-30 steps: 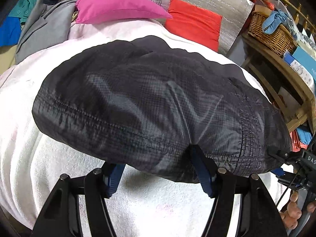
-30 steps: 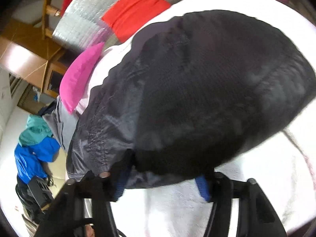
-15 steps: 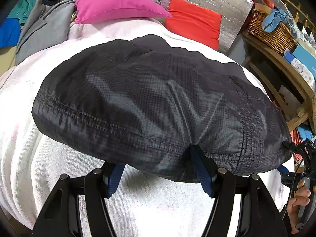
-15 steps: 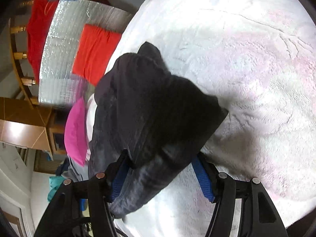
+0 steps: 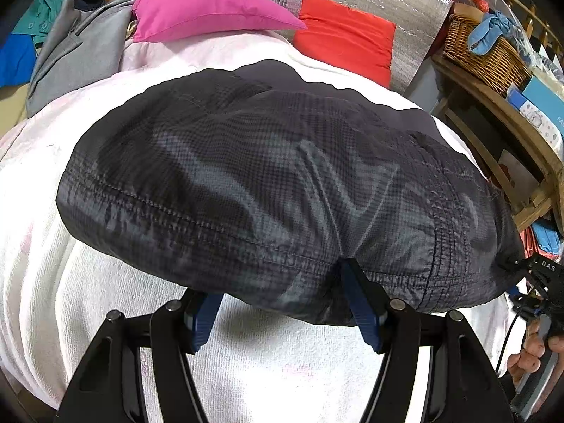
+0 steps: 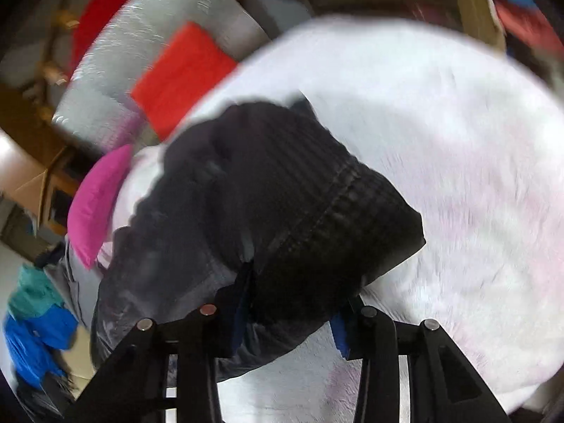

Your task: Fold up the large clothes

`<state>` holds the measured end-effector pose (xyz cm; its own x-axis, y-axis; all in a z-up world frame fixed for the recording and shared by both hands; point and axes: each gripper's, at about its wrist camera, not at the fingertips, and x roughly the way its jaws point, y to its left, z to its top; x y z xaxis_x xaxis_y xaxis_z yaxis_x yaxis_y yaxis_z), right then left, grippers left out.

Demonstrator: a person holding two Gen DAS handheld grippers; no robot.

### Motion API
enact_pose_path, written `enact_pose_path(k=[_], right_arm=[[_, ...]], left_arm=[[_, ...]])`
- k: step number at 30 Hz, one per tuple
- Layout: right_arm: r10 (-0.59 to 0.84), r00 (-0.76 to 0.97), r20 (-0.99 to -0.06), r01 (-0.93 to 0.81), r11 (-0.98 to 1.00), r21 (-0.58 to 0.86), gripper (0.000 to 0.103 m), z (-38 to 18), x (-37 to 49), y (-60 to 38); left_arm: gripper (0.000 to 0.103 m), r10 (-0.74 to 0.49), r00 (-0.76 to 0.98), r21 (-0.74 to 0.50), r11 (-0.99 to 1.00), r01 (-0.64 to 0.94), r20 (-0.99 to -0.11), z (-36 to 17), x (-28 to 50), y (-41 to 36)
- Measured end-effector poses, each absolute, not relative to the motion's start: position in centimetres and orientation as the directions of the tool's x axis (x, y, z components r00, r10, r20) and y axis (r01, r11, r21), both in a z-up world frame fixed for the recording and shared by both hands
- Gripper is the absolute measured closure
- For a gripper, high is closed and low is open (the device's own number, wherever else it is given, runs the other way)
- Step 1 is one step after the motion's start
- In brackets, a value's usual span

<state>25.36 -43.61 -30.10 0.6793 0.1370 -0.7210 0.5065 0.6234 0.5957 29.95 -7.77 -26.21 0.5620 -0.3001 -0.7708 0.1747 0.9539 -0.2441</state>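
A dark checked jacket (image 5: 275, 190) lies spread on the white fleece blanket (image 5: 105, 299), its near hem draped over the left gripper (image 5: 285, 303), whose blue pads stand wide apart with fabric between them, released. The right gripper (image 6: 289, 303) also has jacket cloth bunched between its fingers; whether it clenches cannot be told. A pink pillow (image 5: 208, 10) and a red cushion (image 5: 345, 40) sit at the far edge.
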Motion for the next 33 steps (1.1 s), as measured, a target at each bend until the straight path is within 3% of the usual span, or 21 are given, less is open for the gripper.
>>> enact_pose_path(k=[3, 6, 10, 15, 18, 27, 30, 31, 33], right_arm=[[0.202, 0.700, -0.685, 0.499, 0.548, 0.672, 0.056, -30.4, 24.6, -44.8], [0.219, 0.688, -0.692, 0.497, 0.554, 0.668, 0.042, -30.1, 24.0, -45.0], [0.285, 0.680, -0.676, 0.448, 0.568, 0.690, 0.042, -29.5, 22.1, -45.6], [0.209, 0.737, -0.643, 0.456, 0.549, 0.701, 0.038, -27.8, 18.7, -48.6], [0.131, 0.771, -0.624, 0.499, 0.485, 0.718, 0.028, -27.6, 17.4, -51.1], [0.273, 0.678, -0.683, 0.512, 0.491, 0.705, 0.028, -30.4, 24.5, -51.3], [0.286, 0.658, -0.697, 0.490, 0.540, 0.684, 0.033, -30.4, 26.0, -50.2], [0.267, 0.655, -0.707, 0.489, 0.564, 0.665, 0.041, -30.3, 26.1, -49.8], [0.240, 0.656, -0.716, 0.477, 0.603, 0.639, 0.050, -29.9, 26.2, -49.3]], left_arm=[[0.034, -0.308, 0.546, -0.252, 0.951, 0.178, -0.779, -26.1, 29.9, -7.5], [0.034, -0.328, 0.501, -0.256, 0.944, 0.209, -0.801, -25.8, 29.7, -6.8], [0.034, -0.378, 0.494, -0.286, 0.924, 0.255, -0.783, -24.4, 28.9, -3.8], [0.029, -0.280, 0.616, -0.270, 0.956, 0.113, -0.737, -22.3, 30.3, 4.3], [0.029, -0.239, 0.627, -0.285, 0.958, 0.028, -0.741, -22.1, 33.1, 7.4], [0.029, -0.436, 0.551, -0.475, 0.876, 0.081, -0.711, -24.4, 37.7, 6.5], [0.031, -0.488, 0.509, -0.527, 0.846, 0.078, -0.709, -25.5, 38.6, 6.4], [0.033, -0.500, 0.505, -0.542, 0.837, 0.073, -0.704, -25.8, 38.9, 6.4], [0.053, -0.527, 0.499, -0.569, 0.819, 0.081, -0.688, -26.1, 38.9, 5.8]])
